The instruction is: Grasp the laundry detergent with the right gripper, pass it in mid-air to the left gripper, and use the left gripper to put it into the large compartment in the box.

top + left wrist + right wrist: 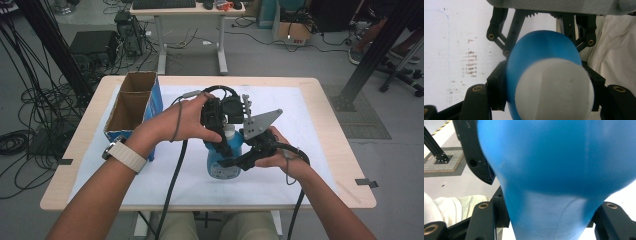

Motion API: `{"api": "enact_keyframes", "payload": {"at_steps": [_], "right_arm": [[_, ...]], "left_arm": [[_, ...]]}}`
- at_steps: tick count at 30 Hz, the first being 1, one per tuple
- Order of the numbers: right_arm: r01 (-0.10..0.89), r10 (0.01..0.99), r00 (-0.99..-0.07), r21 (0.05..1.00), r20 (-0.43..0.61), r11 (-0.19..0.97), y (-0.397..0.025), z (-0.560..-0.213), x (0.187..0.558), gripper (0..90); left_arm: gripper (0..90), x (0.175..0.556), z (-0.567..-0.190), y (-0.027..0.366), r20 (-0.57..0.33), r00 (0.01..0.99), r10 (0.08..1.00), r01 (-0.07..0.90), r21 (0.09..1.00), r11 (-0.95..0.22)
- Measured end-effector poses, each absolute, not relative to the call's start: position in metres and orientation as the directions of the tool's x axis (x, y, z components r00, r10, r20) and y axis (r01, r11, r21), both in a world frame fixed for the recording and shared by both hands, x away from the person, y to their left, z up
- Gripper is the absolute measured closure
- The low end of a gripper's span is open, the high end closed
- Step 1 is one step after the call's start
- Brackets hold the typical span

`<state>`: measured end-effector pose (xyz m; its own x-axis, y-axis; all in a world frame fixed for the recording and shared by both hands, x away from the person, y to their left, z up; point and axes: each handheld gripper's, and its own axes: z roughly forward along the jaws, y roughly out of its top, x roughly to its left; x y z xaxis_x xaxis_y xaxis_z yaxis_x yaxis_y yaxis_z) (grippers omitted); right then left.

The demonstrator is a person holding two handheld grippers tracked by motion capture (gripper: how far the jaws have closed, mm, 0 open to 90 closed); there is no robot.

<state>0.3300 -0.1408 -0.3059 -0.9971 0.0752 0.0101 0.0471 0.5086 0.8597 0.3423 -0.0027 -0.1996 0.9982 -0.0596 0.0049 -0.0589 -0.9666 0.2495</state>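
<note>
The room occupied the upper part of the high view: a grey floor (280, 60) strewn with black cables (30, 115) at the left edge, and a white-legged desk (187, 10) carrying a keyboard (163, 4) at top centre. A black frame post (372, 50) slanted down from the upper right.

The light wooden table (340, 150) filled the centre of the frame, most of its top covered by a white sheet (300, 120). In the left gripper view that sheet showed brownish smudges at left of frame. An open cardboard box (132, 107) with a blue side stood on the table at centre left.

The blue bottle (223, 160), with a white cap (555, 92), stood upright on the sheet at the middle of the high view. The left gripper (220, 131) reached down onto its upper part from above, its jaws clamped on the bottle just below the cap. The right gripper (235, 161) met the bottle from the right, its jaws closed against the blue body (554, 182) on both sides.
</note>
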Motion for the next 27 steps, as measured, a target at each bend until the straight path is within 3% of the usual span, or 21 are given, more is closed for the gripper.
{"api": "enact_keyframes", "payload": {"at_steps": [27], "right_arm": [[0.036,0.082,-0.997,0.855,-0.007,0.517,-0.1409,-0.3016,0.3291,42.6]], "left_arm": [[37.4,0.3410,-0.1951,-0.0034,0.021,0.998,-0.067,-0.070,0.229,-0.971]]}}
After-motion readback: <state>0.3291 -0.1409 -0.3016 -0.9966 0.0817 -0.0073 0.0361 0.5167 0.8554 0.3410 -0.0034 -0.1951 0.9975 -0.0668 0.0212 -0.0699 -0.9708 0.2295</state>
